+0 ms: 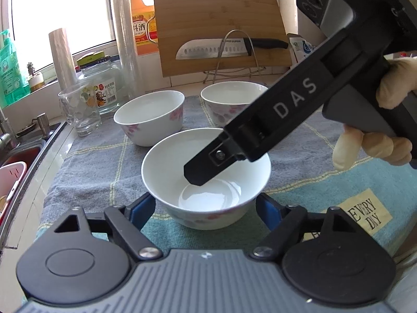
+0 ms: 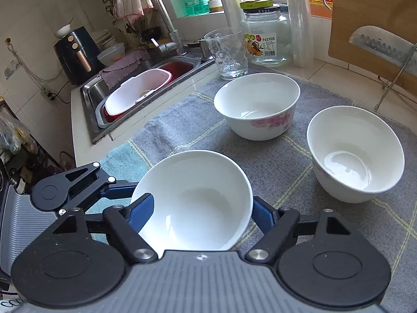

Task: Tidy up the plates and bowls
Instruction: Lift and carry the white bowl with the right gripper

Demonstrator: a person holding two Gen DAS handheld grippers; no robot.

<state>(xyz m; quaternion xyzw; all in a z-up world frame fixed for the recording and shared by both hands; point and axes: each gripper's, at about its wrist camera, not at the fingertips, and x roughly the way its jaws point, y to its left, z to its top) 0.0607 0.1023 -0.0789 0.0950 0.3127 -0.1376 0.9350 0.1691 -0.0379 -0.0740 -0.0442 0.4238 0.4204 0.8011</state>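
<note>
Three white bowls with pink flowers stand on a checked cloth (image 1: pixel 86 156). The near bowl (image 1: pixel 206 174) sits between my left gripper's (image 1: pixel 204 210) wide-open blue fingers, which flank its base. My right gripper (image 2: pixel 203 207) is open wide, one finger inside this bowl (image 2: pixel 198 200) and one outside its right wall; its black finger (image 1: pixel 206 168) reaches into the bowl in the left wrist view. Two more bowls stand behind: one at the left (image 1: pixel 149 117) (image 2: pixel 256 105) and one at the right (image 1: pixel 229 101) (image 2: pixel 355 152).
A glass tumbler (image 2: pixel 229 53), a glass jar (image 2: pixel 268 31) and a roll of film (image 1: pixel 123 41) stand behind the bowls. A cutting board (image 1: pixel 221 26) with a knife (image 1: pixel 224 48) leans at the back. A sink (image 2: pixel 146 88) with a pink basin lies left.
</note>
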